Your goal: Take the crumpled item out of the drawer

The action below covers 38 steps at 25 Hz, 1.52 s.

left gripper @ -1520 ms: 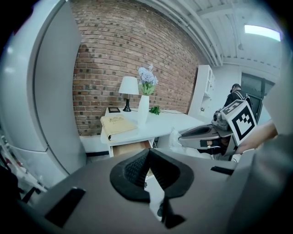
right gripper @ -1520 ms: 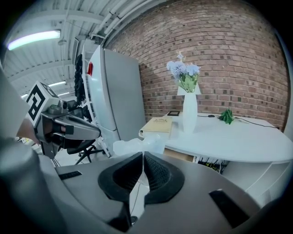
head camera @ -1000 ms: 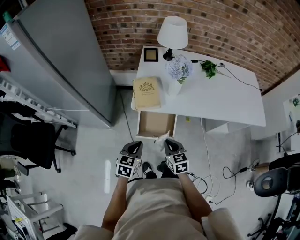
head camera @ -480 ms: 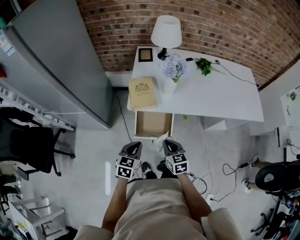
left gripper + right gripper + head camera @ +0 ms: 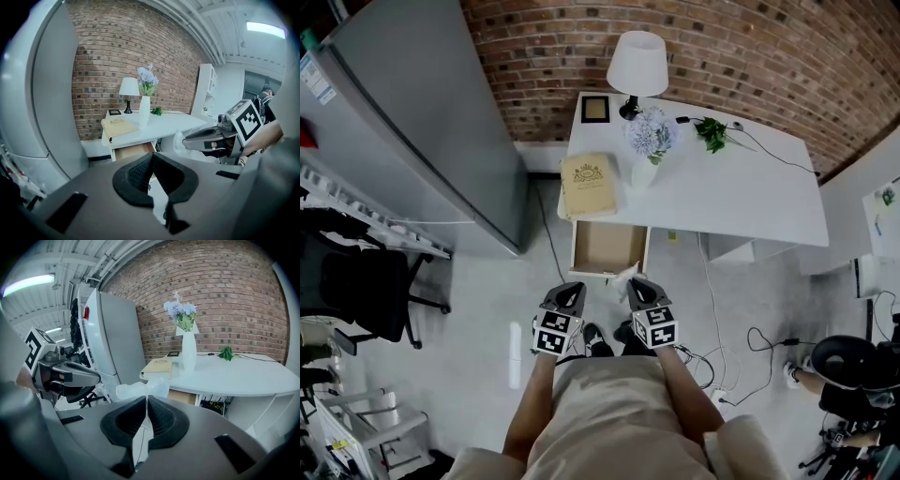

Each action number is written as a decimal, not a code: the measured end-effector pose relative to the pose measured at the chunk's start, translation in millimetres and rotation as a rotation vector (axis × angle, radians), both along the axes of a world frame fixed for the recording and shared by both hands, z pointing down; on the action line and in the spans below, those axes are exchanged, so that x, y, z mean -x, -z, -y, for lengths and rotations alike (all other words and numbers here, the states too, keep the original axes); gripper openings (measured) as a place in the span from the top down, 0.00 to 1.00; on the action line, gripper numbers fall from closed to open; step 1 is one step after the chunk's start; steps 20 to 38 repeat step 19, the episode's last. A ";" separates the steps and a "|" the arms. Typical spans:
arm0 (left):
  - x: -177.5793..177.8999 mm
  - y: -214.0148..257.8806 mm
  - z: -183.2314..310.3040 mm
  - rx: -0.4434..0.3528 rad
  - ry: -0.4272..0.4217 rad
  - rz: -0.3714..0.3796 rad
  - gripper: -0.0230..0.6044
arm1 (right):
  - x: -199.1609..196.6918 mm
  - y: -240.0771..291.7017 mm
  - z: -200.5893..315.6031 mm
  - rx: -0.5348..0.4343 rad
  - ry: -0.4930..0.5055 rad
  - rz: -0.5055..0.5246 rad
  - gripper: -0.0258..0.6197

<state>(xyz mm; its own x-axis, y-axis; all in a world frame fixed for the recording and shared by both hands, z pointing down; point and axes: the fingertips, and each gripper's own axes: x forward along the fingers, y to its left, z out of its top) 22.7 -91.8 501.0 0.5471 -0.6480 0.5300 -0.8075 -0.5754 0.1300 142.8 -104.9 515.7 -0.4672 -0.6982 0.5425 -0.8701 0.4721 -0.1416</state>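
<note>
We face a brick wall [image 5: 722,37] and a white tabletop [image 5: 731,197] whose drawer [image 5: 607,248] stands open and looks bare. Our right hand-held gripper [image 5: 636,282] is clenched on the crumpled plastic wad [image 5: 140,390], clear of the drawer, so the taking-out looks done. The left hand-held gripper [image 5: 152,157] is closed and empty. The book [image 5: 592,185] and vase [image 5: 645,171] obstruct nothing.

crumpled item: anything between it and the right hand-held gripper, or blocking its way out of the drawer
Nothing visible does. The right hand-held gripper is shut on the crumpled item and holds it at the front edge of the open drawer. The left hand-held gripper is beside it, apart from the item.
</note>
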 end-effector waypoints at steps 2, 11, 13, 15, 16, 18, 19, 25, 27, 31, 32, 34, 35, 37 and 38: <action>-0.1 0.5 -0.3 -0.003 0.000 -0.005 0.94 | 2.3 -0.5 -0.9 -0.002 0.009 -0.005 0.91; -1.8 1.3 -3.7 0.001 -0.012 -0.012 0.94 | 5.5 0.3 -4.2 -0.004 0.022 -0.012 0.91; -0.9 1.3 -4.0 0.004 -0.010 -0.013 0.94 | 4.3 0.8 -4.8 -0.005 0.021 -0.015 0.91; -1.2 1.0 -4.1 0.007 -0.008 -0.013 0.94 | 2.4 1.6 -3.7 -0.006 0.019 -0.016 0.91; -2.1 0.5 -4.1 0.007 -0.008 -0.012 0.94 | 1.4 1.8 -2.4 -0.006 0.018 -0.016 0.91; -5.0 -1.1 -4.9 0.009 -0.011 -0.010 0.94 | -0.2 2.4 0.1 -0.009 0.016 -0.011 0.91; -6.7 -2.0 -5.5 0.010 -0.014 -0.009 0.94 | -0.9 2.7 1.3 -0.010 0.015 -0.009 0.91; -6.7 -2.0 -5.5 0.010 -0.014 -0.009 0.94 | -0.9 2.7 1.3 -0.010 0.015 -0.009 0.91; -6.7 -2.0 -5.5 0.010 -0.014 -0.009 0.94 | -0.9 2.7 1.3 -0.010 0.015 -0.009 0.91; -6.7 -2.0 -5.5 0.010 -0.014 -0.009 0.94 | -0.9 2.7 1.3 -0.010 0.015 -0.009 0.91; -6.7 -2.0 -5.5 0.010 -0.014 -0.009 0.94 | -0.9 2.7 1.3 -0.010 0.015 -0.009 0.91; -6.7 -2.0 -5.5 0.010 -0.014 -0.009 0.94 | -0.9 2.7 1.3 -0.010 0.015 -0.009 0.91; -6.7 -2.0 -5.5 0.010 -0.014 -0.009 0.94 | -0.9 2.7 1.3 -0.010 0.015 -0.009 0.91; -6.7 -2.0 -5.5 0.010 -0.014 -0.009 0.94 | -0.9 2.7 1.3 -0.010 0.015 -0.009 0.91; -6.7 -2.0 -5.5 0.010 -0.014 -0.009 0.94 | -0.9 2.7 1.3 -0.010 0.015 -0.009 0.91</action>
